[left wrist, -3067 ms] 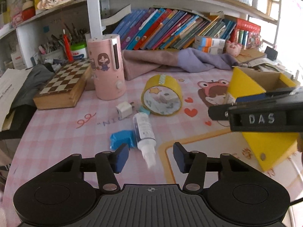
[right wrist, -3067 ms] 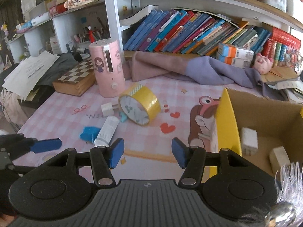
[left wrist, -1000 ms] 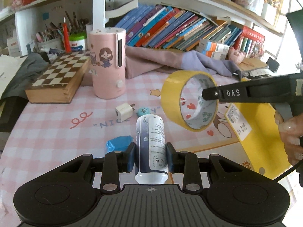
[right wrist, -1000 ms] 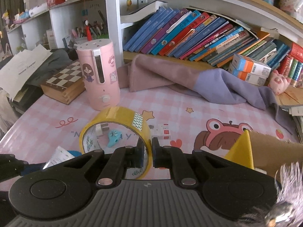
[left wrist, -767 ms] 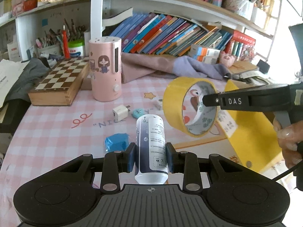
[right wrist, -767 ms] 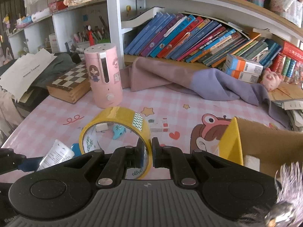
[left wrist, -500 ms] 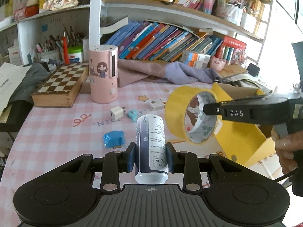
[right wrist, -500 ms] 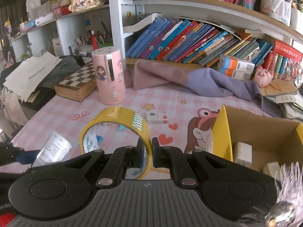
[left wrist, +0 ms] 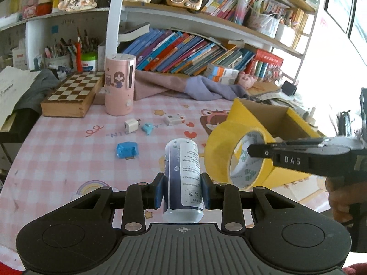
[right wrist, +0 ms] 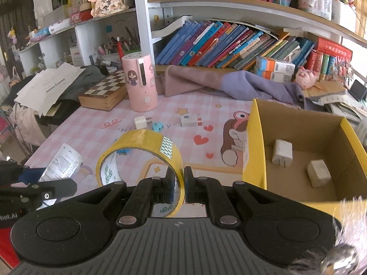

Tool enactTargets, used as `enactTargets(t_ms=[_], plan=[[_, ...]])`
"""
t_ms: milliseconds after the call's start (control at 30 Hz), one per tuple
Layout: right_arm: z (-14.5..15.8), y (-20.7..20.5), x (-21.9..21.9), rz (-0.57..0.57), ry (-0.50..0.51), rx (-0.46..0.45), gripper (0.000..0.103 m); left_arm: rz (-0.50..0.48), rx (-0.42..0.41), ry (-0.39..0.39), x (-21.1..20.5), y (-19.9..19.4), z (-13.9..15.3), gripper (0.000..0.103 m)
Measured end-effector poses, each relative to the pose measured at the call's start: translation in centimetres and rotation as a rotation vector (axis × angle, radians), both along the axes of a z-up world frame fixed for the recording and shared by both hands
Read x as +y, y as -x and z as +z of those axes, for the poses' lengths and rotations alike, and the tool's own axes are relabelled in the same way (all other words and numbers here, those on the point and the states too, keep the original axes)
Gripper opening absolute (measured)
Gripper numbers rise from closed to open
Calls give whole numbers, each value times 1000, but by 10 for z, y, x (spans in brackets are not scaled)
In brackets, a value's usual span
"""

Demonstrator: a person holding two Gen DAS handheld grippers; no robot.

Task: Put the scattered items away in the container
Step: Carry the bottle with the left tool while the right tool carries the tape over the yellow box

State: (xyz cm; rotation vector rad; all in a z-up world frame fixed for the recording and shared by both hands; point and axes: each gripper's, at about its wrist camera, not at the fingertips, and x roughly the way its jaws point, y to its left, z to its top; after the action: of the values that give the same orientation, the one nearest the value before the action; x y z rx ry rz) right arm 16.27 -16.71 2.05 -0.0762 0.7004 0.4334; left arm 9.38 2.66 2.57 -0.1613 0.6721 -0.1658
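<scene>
Compared with a second ago, both hands have carried their loads up and toward the box point(right wrist: 257, 142), which now shows two white blocks point(right wrist: 282, 154) on its cardboard floor. The left gripper point(left wrist: 182, 191) is clamped on a white plastic tube point(left wrist: 183, 171) with blue print, held left of the box. The right gripper point(right wrist: 177, 186) pinches the wall of the glossy yellow tape roll point(right wrist: 142, 154), just left of the box. The box is yellow outside, brown inside.
</scene>
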Motion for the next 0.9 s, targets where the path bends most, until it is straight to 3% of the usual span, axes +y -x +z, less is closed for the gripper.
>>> enactTargets(t_ms=[500,900], plan=[[0,80,-34,-87,-50,11,8,-61,-6,74,-14,45,5,31],[-10,122,-69,-226,-43,50,8,-200,13,90,-44,58,-1,31]])
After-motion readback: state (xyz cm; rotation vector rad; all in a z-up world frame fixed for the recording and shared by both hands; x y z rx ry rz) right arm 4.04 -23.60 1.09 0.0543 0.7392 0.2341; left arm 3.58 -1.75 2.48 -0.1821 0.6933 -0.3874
